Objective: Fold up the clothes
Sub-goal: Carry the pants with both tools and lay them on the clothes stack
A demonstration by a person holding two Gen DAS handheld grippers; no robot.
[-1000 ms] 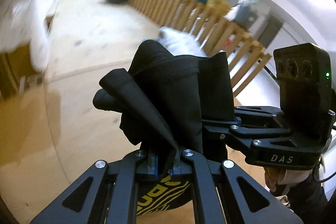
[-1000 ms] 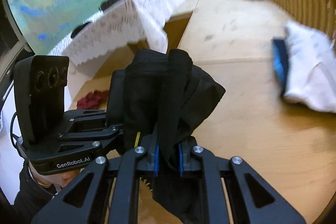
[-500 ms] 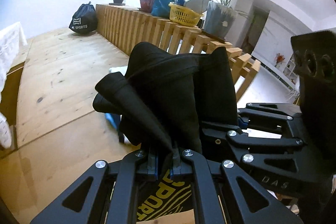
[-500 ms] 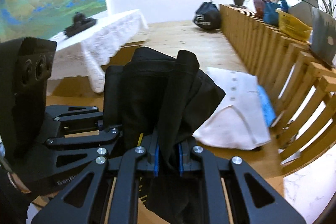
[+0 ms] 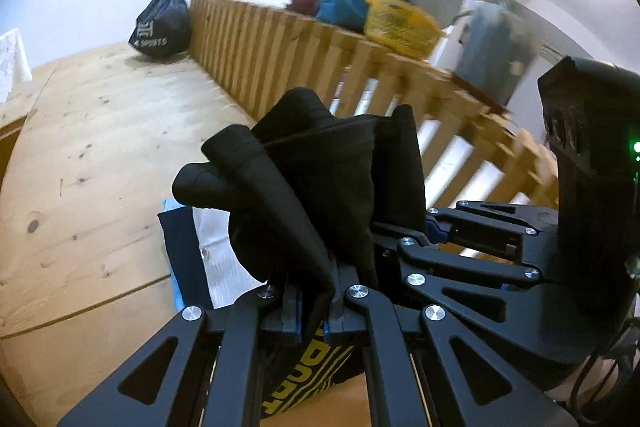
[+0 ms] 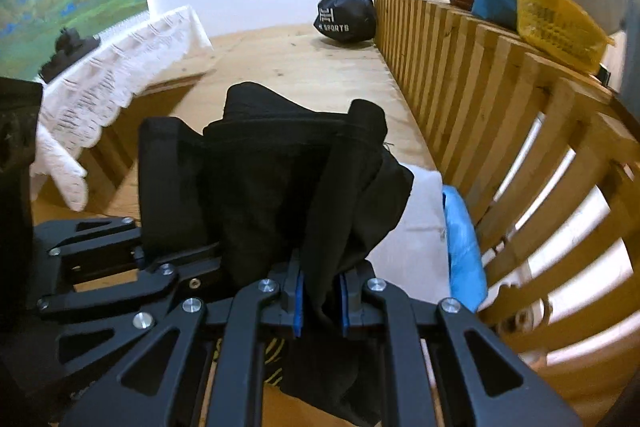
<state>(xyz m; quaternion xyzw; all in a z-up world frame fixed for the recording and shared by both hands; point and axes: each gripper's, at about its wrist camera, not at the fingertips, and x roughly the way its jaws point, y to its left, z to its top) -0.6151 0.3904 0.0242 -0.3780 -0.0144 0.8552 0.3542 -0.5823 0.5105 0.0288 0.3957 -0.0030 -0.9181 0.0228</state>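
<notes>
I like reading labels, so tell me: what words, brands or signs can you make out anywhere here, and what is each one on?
"SPORTS": white print under a blocky logo on the black drawstring bag against the far wall.
Yellow lettering on the black garment that both claws grip: folded over and cut off, unreadable.
Nothing else legible: the white folded shirt, yellow basket and plant pots show no text.

We note bright, washed-out white walls toward twelve o'clock, motion blur toward two o'clock, and dark fisheye vignetting in the corners.
</notes>
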